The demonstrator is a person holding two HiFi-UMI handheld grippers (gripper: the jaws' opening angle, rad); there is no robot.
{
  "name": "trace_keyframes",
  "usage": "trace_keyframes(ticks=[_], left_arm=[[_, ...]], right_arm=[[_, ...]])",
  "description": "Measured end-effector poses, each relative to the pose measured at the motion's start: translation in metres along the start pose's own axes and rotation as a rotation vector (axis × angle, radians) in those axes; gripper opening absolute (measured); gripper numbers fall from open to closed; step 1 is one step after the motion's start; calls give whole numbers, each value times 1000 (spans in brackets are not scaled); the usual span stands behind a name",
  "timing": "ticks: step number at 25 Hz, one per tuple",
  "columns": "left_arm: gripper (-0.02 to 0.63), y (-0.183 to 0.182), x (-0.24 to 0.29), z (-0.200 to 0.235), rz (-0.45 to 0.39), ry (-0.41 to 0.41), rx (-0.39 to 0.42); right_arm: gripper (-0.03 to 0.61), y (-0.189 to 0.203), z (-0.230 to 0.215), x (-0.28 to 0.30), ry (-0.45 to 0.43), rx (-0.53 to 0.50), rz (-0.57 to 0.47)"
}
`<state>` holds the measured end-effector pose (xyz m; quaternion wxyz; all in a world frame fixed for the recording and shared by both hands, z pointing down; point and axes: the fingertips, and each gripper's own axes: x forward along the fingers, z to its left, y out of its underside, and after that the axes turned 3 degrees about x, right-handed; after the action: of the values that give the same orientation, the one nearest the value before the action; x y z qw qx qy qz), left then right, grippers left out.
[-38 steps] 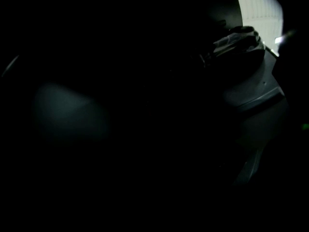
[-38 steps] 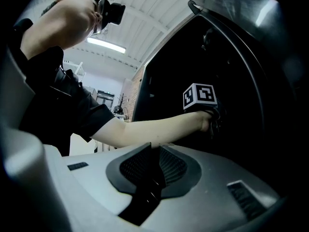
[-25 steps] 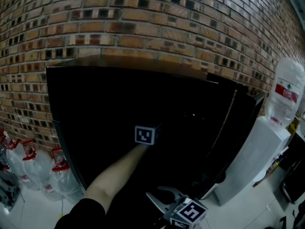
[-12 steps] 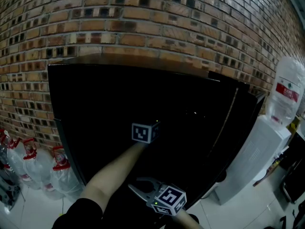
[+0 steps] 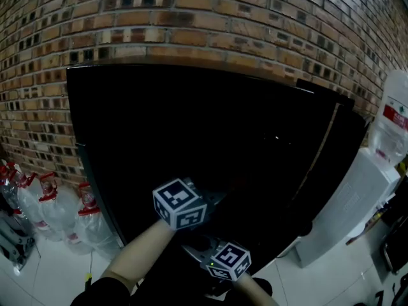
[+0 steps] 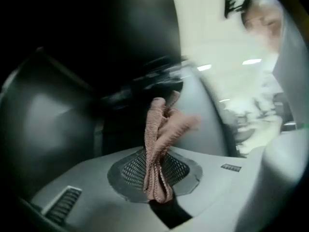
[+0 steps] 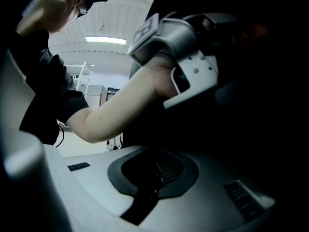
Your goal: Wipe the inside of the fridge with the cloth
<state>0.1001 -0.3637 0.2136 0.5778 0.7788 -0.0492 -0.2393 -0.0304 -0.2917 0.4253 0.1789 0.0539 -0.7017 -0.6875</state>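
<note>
Cloth [image 6: 159, 144], dusty pink and looped like towelling, is bunched into a narrow folded strip. Its long axis runs nearly upright in the left gripper view. The lower end is pinched at the pads, and the free upper end flops over toward the upper right, where it frays into soft blur. The folds lie side by side along the strip like ribs.

Your left tool [image 6: 155, 175] is clamped on that lower end, with the meshed pads pressing the cloth from both sides. Behind the cloth is a dark hollow on the left and a pale grey curved panel on the right.

In the head view, your bare left forearm [image 5: 137, 250] reaches up toward the tall glossy black fridge [image 5: 191, 126]. I can't make out the cloth there.

Your right tool [image 7: 157, 170] sits lower, just beside that forearm. Its jaws look brought together with nothing between them.

A red brick wall [image 5: 191, 24] stands behind the fridge. Clear water bottles with red caps [image 5: 57, 215] are on the floor to its left. A white water dispenser [image 5: 357, 203] is on its right.
</note>
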Motion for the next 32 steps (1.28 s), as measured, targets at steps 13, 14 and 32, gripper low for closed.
trace_keyframes(ticks=[13, 14, 32], left_arm=[[58, 16, 11, -31, -6, 176, -50], [59, 17, 12, -24, -6, 148, -53], [55, 71, 35, 91, 21, -190, -69]], right_arm=[[26, 19, -6, 4, 59, -34, 5], [26, 18, -6, 3, 60, -30, 0], [26, 19, -19, -15, 80, 3, -23]])
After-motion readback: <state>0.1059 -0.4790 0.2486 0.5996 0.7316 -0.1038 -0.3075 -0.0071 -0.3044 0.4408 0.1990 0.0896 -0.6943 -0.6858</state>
